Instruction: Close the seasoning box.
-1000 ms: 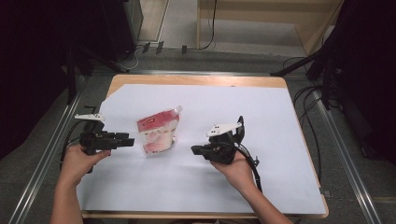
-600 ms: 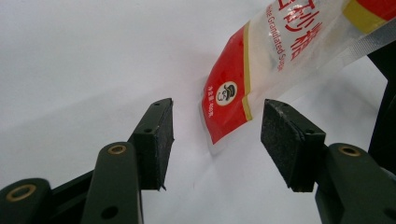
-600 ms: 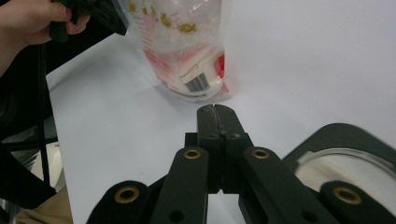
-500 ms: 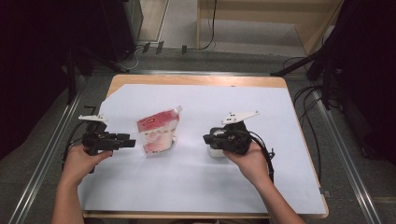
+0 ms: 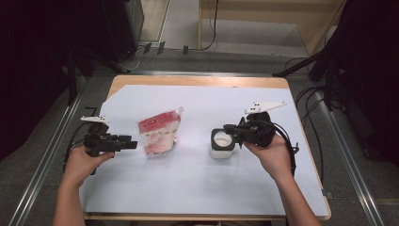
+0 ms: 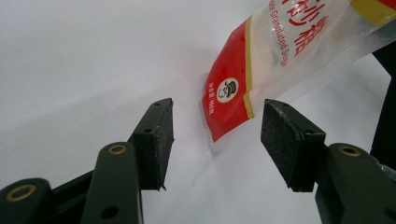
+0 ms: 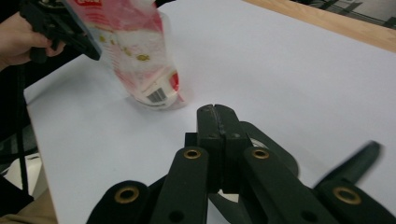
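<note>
sugar pouch [image 5: 159, 133] stands on the table [image 5: 197, 188]; left hand-held gripper [image 6: 215, 140] gapes wide just beside it, holding nothing; right hand-held gripper [image 7: 216, 122] is pinched closed by the small jar [image 5: 221, 143]; next, probably squeeze the pouch.

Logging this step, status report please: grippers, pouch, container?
Left gripper open, just short of the red pouch. Right gripper shut, at the small white container. Nothing in the way.

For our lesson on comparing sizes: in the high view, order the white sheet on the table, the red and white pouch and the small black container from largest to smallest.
1. white sheet
2. red and white pouch
3. small black container, clearly the smallest
</note>
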Available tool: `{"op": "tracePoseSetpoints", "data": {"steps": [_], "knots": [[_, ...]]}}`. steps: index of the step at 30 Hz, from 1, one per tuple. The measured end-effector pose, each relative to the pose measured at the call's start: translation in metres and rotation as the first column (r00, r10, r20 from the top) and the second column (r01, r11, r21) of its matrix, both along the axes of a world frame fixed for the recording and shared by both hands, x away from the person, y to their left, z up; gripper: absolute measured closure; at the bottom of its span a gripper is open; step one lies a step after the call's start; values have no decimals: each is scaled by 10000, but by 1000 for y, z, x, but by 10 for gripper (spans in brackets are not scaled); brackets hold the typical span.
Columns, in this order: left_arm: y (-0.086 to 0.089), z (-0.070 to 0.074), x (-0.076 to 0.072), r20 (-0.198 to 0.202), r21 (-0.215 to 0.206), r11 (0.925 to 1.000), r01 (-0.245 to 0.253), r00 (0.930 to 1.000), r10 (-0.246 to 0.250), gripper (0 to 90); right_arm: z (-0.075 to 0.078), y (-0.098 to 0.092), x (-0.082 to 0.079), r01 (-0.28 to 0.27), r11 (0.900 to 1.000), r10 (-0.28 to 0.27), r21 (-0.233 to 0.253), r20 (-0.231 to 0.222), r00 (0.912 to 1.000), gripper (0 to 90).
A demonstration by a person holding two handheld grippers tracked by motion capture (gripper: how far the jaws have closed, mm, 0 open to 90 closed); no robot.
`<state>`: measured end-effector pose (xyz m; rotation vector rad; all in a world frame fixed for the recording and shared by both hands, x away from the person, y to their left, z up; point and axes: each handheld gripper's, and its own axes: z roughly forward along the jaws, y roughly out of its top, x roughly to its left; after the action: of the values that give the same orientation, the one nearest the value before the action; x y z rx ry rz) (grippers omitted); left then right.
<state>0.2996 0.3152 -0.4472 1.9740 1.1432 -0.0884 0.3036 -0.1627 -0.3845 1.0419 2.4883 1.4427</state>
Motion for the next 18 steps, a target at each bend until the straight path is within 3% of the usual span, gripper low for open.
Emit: {"op": "tracePoseSetpoints", "data": {"steps": [9,18], "knots": [[-2,-2,0,-40,64,9999,124,9999,-124,453,4,-22,7,496,9987,-497,-88,-109,9987,900],[-2,-1,0,-6,-14,10000,76,10000,-76,453,14,-49,9,1234,9922,-1235,170,30,9923,900]]}}
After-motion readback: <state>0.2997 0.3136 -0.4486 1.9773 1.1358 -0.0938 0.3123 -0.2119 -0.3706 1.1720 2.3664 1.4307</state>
